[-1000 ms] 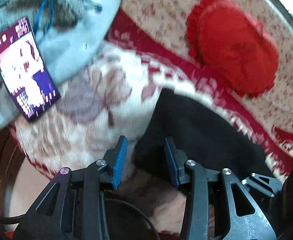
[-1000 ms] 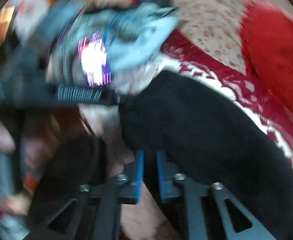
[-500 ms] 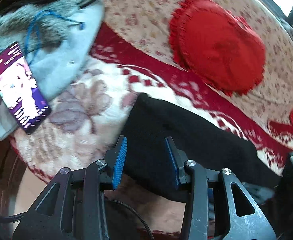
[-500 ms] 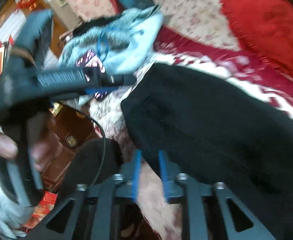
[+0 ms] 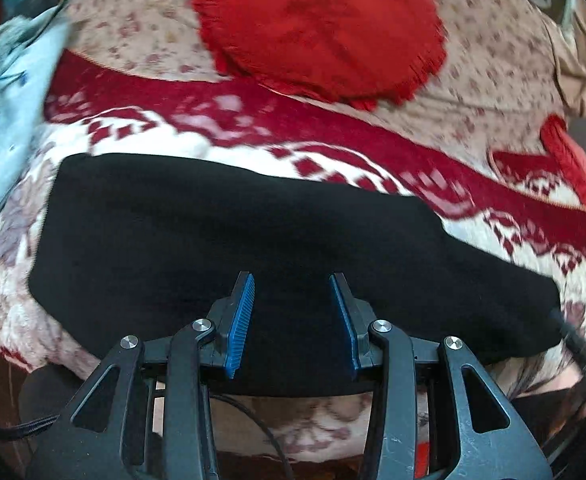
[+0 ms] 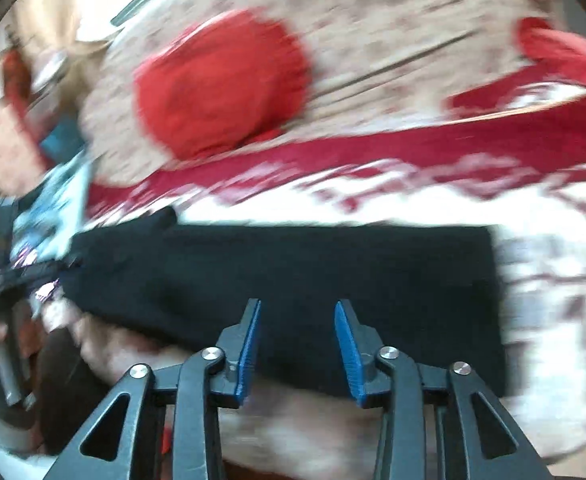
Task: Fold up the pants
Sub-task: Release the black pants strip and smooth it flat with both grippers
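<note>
Spread over a red-and-white patterned blanket [image 5: 221,136], the black pants [image 5: 253,232] lie flat in a long band while the left gripper [image 5: 291,312] and right gripper [image 6: 298,344], both released, hover at its near edge, where a shallow pinch could catch only one layer.

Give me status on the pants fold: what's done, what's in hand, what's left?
Done: the black pants lie flat as one long band on the patterned blanket, seemingly folded lengthwise. In hand: nothing; the left gripper and right gripper are both open over the near edge. Left: probably folding the band end to end.
</note>
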Action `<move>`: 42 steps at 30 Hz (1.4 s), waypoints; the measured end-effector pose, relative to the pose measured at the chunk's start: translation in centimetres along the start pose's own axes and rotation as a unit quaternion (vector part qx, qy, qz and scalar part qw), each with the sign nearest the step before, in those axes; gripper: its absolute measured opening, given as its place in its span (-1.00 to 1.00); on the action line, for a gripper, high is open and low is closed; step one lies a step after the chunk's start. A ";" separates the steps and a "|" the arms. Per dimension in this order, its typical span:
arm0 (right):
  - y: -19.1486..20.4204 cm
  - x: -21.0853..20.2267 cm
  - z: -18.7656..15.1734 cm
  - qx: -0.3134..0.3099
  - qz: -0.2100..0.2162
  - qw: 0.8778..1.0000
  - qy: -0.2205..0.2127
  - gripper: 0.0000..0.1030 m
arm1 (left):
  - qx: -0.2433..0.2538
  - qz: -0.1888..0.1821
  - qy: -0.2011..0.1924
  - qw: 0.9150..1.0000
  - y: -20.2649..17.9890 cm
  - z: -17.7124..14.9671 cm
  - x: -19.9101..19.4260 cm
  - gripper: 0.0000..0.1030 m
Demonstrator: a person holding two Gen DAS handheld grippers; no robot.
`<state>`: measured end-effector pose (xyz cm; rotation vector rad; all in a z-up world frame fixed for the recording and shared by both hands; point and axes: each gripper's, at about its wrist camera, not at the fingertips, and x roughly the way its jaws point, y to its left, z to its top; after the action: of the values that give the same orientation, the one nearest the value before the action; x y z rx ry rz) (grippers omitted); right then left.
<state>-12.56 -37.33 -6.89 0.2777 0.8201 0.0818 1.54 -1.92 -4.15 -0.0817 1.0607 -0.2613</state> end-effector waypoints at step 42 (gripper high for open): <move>-5.8 1.2 -0.5 -0.008 -0.065 0.997 0.033 -0.60 | 0.153 -0.011 0.012 0.988 -15.3 -2.1 3.3 -0.26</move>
<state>-12.31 -42.58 -9.66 0.2072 0.9007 -0.0236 -1.39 -17.36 -5.02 0.1866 1.0324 -0.4424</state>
